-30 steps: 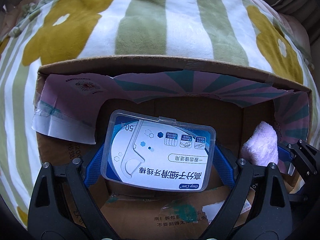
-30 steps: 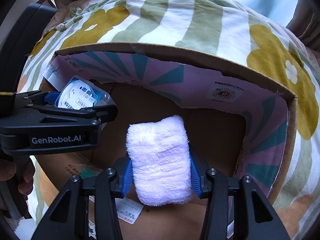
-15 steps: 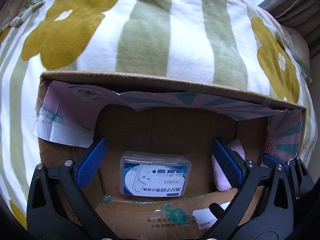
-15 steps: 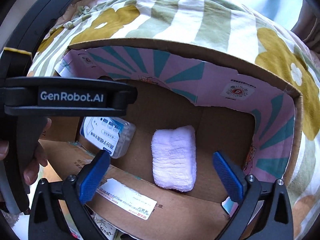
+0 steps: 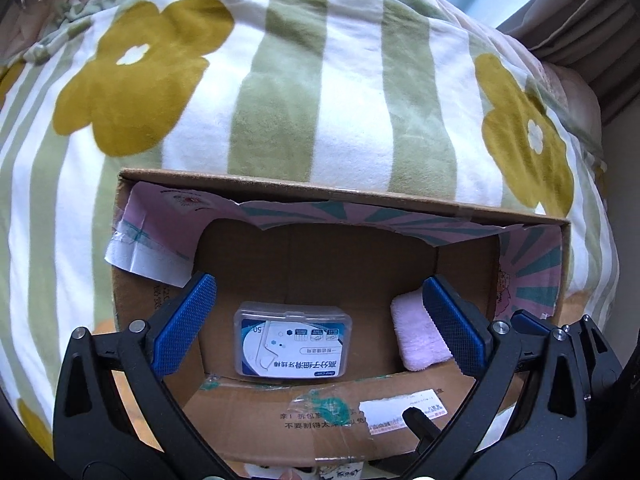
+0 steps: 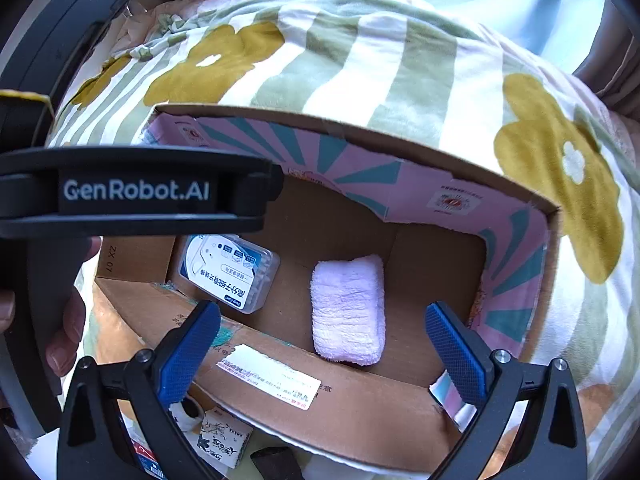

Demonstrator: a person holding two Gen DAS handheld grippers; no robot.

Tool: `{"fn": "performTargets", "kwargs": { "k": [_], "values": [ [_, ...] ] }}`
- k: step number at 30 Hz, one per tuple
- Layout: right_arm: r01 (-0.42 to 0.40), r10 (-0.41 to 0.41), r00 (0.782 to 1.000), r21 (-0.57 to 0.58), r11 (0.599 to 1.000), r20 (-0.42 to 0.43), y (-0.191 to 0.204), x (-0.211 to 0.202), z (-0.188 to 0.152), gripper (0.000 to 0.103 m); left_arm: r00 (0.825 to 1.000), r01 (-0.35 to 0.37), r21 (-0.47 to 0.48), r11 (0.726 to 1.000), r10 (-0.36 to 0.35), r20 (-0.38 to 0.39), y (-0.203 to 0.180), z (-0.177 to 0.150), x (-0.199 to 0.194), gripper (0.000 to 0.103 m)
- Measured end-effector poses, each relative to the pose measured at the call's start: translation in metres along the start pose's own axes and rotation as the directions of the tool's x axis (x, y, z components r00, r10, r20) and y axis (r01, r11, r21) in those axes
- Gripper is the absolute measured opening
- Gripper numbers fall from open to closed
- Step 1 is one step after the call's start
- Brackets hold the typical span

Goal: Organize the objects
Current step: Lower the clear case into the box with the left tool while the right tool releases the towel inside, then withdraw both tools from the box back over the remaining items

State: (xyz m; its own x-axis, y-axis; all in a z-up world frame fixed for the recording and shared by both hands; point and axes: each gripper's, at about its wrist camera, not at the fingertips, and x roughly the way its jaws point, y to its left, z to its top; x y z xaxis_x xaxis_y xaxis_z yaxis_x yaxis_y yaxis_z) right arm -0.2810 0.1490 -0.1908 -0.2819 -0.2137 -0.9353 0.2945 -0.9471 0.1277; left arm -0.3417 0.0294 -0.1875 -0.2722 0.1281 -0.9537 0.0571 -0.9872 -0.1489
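Cardboard box is sitting on a soft flowered blanket, so it's tipping-prone if either claw bumps the near wall on the way out. Left claw and right claw are both hanging wide open over it, gripping nothing. Floss case and pink towel are lying flat on the box floor, apart. More small items are showing outside the near wall; dragging one over could snag it.

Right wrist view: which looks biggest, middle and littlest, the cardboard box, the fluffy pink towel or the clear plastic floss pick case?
1. Brown cardboard box, biggest by far.
2. Fluffy pink folded towel.
3. Clear plastic floss pick case, partly hidden, so only roughly smaller.
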Motion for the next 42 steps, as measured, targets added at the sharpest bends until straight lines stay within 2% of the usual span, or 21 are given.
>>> {"fn": "performTargets", "kwargs": {
  "k": [6,12,16,22,29,32,37,42],
  "values": [
    [0.020,-0.021,0.999,0.018,1.000,0.027,0.005,-0.028,-0.001,0.102,0.999,-0.010,-0.025,1.000,0.011,0.040,0.001,-0.001,-0.038,0.102],
    [0.039,-0.041,0.998,0.031,0.999,0.056,0.018,-0.069,-0.003,0.102,0.994,-0.034,0.017,0.999,0.032,0.106,0.003,-0.010,-0.094,0.102],
    [0.028,-0.033,0.996,0.054,0.998,0.086,0.027,-0.098,-0.007,0.102,0.988,-0.028,0.034,0.999,0.023,0.155,0.007,-0.024,-0.137,0.102],
    [0.070,-0.080,0.987,0.077,0.995,0.138,0.044,-0.143,-0.019,0.102,0.977,-0.034,0.062,0.998,0.020,0.213,0.014,-0.050,-0.198,0.102],
    [0.114,-0.140,0.974,0.150,0.982,0.177,0.056,-0.192,-0.044,0.102,0.943,-0.098,0.124,0.987,0.053,0.328,0.021,-0.097,-0.266,0.102],
    [0.129,-0.161,0.967,0.169,0.977,0.197,0.064,-0.209,-0.059,0.102,0.933,-0.087,0.135,0.987,0.034,0.358,0.027,-0.120,-0.287,0.102],
    [0.124,-0.172,0.962,0.221,0.967,0.211,0.073,-0.228,-0.088,0.102,0.936,-0.078,0.145,0.986,0.023,0.351,0.036,-0.161,-0.300,0.102],
    [0.133,-0.196,0.954,0.267,0.955,0.228,0.080,-0.239,-0.125,0.102,0.955,-0.076,0.142,0.987,0.031,0.296,0.045,-0.204,-0.297,0.102]
  ]
}}
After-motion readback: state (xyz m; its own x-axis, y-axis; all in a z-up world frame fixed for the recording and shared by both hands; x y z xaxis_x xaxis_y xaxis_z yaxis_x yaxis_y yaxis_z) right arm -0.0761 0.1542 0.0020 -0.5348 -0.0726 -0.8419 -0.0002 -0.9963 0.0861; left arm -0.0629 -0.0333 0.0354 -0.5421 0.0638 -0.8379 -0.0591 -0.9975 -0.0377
